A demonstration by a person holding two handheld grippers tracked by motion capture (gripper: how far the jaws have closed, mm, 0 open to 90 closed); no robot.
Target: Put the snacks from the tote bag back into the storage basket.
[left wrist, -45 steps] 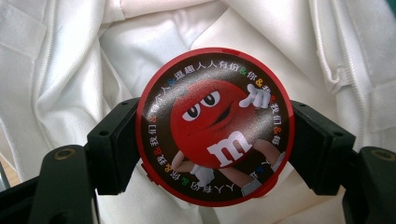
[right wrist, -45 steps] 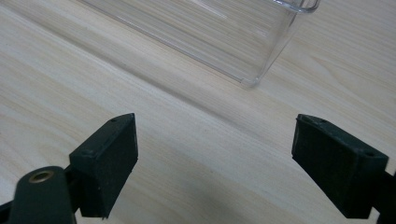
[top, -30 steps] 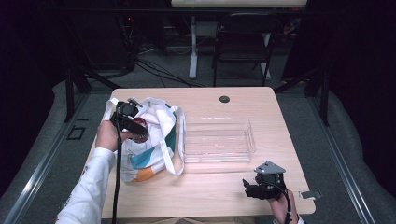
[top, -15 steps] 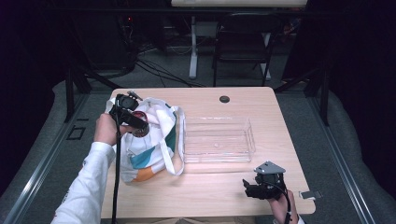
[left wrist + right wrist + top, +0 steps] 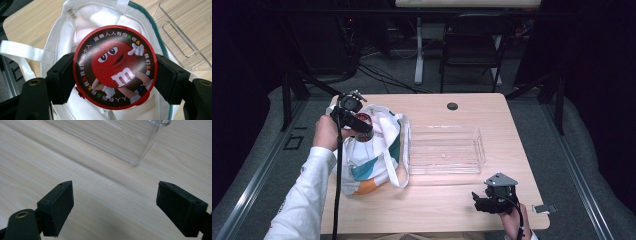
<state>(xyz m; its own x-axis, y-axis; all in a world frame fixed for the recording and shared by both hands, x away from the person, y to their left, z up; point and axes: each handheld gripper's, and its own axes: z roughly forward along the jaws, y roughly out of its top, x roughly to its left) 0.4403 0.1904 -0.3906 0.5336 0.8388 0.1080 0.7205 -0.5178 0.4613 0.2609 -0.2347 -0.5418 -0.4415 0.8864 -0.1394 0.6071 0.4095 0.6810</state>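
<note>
Up at the table's left side, the left gripper (image 5: 115, 75) is clamped on a round red candy tin (image 5: 115, 66), one jaw pressed to each side of its rim, directly above the open mouth of a white tote bag (image 5: 377, 155). Meanwhile the right gripper (image 5: 115, 207) rests with jaws spread wide over bare wooden table (image 5: 512, 130), near a clear plastic tray (image 5: 444, 149). Beyond stand a dark chair (image 5: 472, 50) and floor cables.

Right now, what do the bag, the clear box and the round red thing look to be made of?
The bag looks like white woven cloth: soft folds, stitched straps. The clear box seems hard glossy plastic, see-through with bright edges. The round red thing has a shiny printed face; tin or plastic, I cannot tell.
</note>
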